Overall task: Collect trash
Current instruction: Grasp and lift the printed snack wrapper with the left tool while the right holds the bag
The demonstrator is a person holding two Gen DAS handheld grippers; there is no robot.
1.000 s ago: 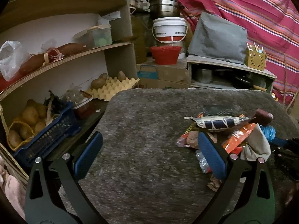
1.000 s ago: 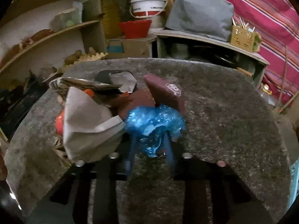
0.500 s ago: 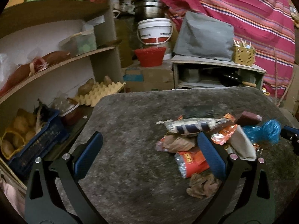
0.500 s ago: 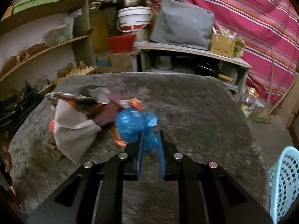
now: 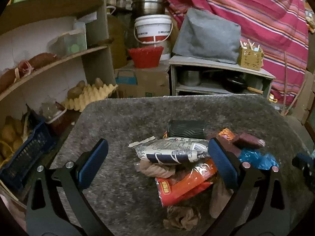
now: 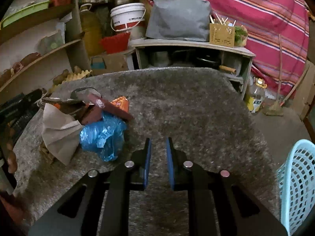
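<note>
While the left tool stands wide open over the grey worktop, the trash heap lies between and just past its fingers: a striped wrapper on top, a red-orange packet beneath, a crumpled brown paper nearest. The right tool has its jaws narrow with nothing between them, bare worktop under the gap. The blue plastic bag lies just left of it, apart from its fingers, beside a grey paper. A light-blue basket stands at the right edge
</note>
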